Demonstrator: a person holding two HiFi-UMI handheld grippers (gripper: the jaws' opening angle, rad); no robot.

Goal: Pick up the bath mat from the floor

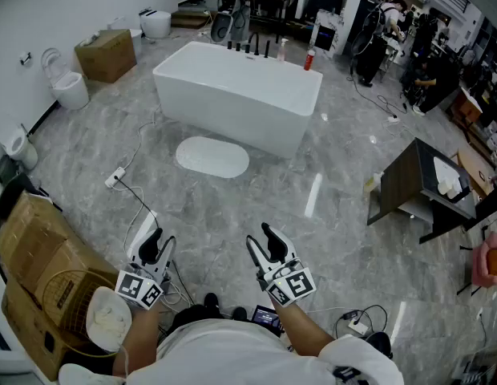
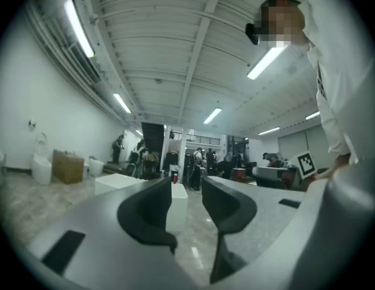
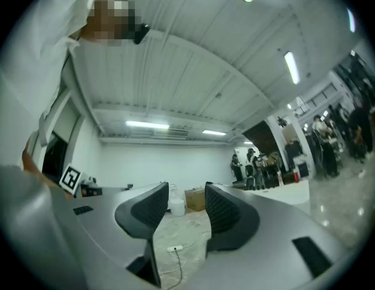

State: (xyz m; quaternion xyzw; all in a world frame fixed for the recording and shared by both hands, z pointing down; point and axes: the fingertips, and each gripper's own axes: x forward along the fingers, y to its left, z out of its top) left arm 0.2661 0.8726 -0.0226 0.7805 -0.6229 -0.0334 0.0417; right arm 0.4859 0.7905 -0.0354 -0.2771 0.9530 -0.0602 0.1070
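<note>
A white oval bath mat (image 1: 212,156) lies flat on the grey marble floor just in front of the white bathtub (image 1: 236,95). Both grippers are held near the person's body, far short of the mat. My left gripper (image 1: 153,245) stands open with nothing between its jaws, which point level toward the tub (image 2: 175,205). My right gripper (image 1: 261,244) is open and empty too; its view looks toward the far white wall, a cardboard box (image 3: 195,199) and a power strip (image 3: 173,248) on the floor. The mat is not seen in either gripper view.
A cable and power strip (image 1: 115,178) run across the floor left of the mat. Cardboard boxes (image 1: 38,255) and a wicker basket (image 1: 66,299) stand at my left. Toilets (image 1: 68,87) line the left wall. A dark side table (image 1: 413,187) stands at right. Bottles (image 1: 309,59) sit on the tub's rim.
</note>
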